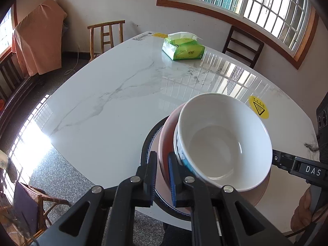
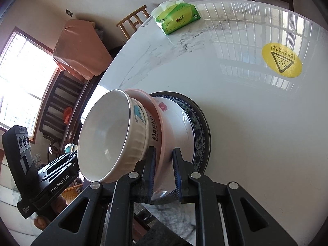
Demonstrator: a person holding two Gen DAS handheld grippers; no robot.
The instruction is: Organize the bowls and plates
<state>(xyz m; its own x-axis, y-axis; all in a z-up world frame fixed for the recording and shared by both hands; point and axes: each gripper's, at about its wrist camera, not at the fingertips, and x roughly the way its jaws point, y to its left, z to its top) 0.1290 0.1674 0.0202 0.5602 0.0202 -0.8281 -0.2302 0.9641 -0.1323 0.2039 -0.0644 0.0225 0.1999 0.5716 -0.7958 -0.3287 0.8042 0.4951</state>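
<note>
From the left wrist view, the left gripper point(image 1: 162, 170) is pinched narrow on the near rim of the pink bowl point(image 1: 166, 143), which sits tilted with the white bowl point(image 1: 223, 141) nested inside it, over the dark-rimmed plate point(image 1: 148, 143) on the marble table point(image 1: 106, 94). To my eye the stack is being steadied or lifted from both sides, so both hands should rise together and level, or the white bowl could slide out. From the right wrist view, the right gripper point(image 2: 164, 170) clamps the opposite rim of the pink bowl point(image 2: 164, 141), jaws close together; the white bowl point(image 2: 106, 137) carries a blue drawing and lettering on its ribbed wall, and the blue-patterned plate point(image 2: 196, 123) lies beneath.
</note>
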